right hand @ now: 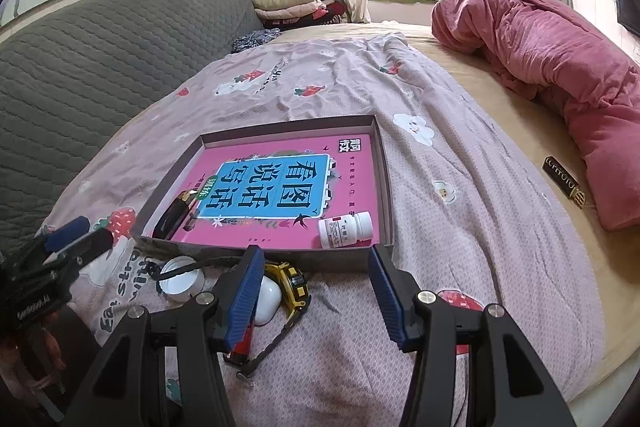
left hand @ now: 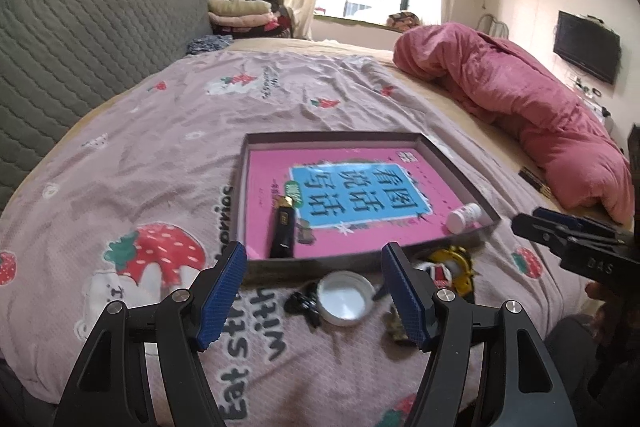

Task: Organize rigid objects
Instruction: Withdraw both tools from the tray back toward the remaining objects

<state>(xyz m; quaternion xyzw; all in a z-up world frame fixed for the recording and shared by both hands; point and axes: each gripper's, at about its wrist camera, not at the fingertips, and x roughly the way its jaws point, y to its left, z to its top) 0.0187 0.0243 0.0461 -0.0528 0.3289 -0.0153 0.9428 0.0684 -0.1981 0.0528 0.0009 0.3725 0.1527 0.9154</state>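
Hovering over the bed [left hand: 168, 131], the left hand-held gripper [left hand: 314, 291] holds its blue pads spread wide with nothing gripped; a white cap [left hand: 343, 299] lies on the strawberry-print sheet between them. The right hand-held gripper [right hand: 316, 291] is also parted and empty, just short of the shallow box [right hand: 382, 163]. Inside that box, on a pink book [right hand: 280, 187], lie a black lighter [right hand: 174, 215] and a white pill bottle [right hand: 346, 227]. A yellow watch [right hand: 294, 287] rests outside, beside the near wall.
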